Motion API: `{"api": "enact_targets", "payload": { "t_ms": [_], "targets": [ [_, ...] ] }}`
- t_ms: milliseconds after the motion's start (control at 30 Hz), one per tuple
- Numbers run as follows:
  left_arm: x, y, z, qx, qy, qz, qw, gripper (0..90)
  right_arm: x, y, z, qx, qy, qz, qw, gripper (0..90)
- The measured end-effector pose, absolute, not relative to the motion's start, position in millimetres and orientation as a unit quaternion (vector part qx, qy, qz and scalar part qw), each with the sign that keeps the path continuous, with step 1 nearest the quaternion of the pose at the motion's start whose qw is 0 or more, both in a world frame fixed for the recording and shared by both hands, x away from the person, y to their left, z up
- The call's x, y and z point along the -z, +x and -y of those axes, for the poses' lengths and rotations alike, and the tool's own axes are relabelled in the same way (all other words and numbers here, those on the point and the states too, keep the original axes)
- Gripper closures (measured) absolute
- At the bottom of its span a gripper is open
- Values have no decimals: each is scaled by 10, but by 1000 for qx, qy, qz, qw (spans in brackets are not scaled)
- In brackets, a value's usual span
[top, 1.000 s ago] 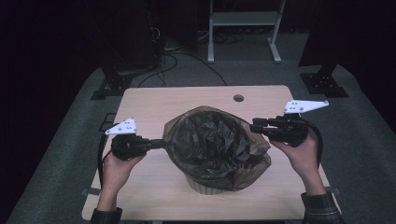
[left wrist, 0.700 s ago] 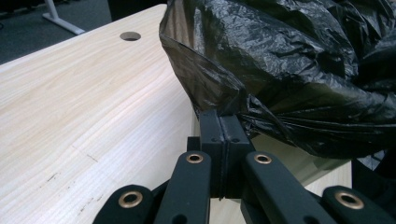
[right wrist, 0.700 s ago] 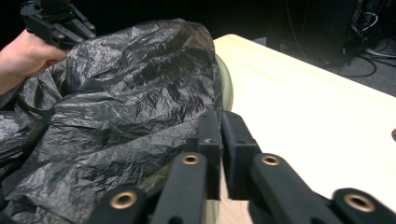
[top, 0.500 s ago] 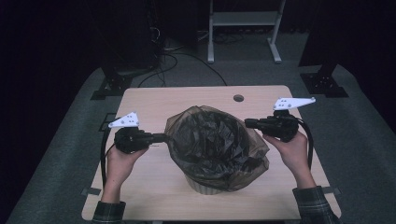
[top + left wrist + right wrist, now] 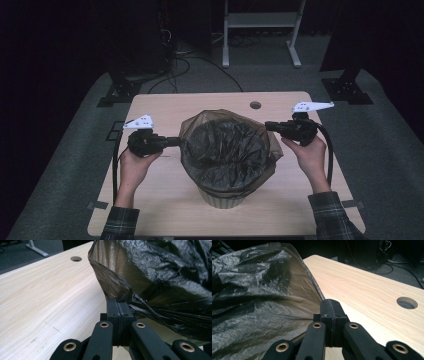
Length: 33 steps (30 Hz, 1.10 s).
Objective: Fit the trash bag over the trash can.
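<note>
On table (image 5: 165,210), centre-front: 1 small ribbed bin (image 5: 222,199), pale, upright, w/ black bin bag (image 5: 227,150) draped into and over it.

Item 1, bin bag. Thin crinkled plastic, semi-see-through at the edges. Mouth stretched wide open between both tools, held above the bin rim; body of bag sags down inside. Left and right edges pulled taut, far edge stands up as a loose flap.

Item 2, left gripper (image 5: 179,142). Jaws pressed flat together, pinching a gathered fold of the bag's left edge; left gripper view shows film bunched right at the tips (image 5: 120,305). Held level, at the bag's left side.

Item 3, right gripper (image 5: 268,126). Jaws likewise clamped tight on the bag's right edge, film fanning out from the tips in right gripper view (image 5: 331,305). Sits slightly farther back than the left one.

Item 4, table. Light wood grain, cable hole (image 5: 255,105) near far edge, well apart from the bag.

Step in hand (est.): lining the bin, mouth being spread so it can go over the rim.

Next move (est.): lower both edges evenly, outside the rim on each side, keeping tension equal so the thin film doesn't tear or slip out; bin is light and unheld, so a lopsided pull may tip or drag it.
</note>
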State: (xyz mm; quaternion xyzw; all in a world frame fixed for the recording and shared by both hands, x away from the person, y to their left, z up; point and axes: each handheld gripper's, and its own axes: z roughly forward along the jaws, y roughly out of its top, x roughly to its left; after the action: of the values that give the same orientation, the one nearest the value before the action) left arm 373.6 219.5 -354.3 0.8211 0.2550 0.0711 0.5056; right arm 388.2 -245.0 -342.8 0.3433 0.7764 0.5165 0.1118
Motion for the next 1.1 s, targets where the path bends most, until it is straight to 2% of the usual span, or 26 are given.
{"api": "enact_targets", "payload": {
  "t_ms": [1100],
  "targets": [
    [4074,3782,-2252,-54,845,-294,444,899,4194,3961,2421,-462,383,-796,83,899]
  ]
}}
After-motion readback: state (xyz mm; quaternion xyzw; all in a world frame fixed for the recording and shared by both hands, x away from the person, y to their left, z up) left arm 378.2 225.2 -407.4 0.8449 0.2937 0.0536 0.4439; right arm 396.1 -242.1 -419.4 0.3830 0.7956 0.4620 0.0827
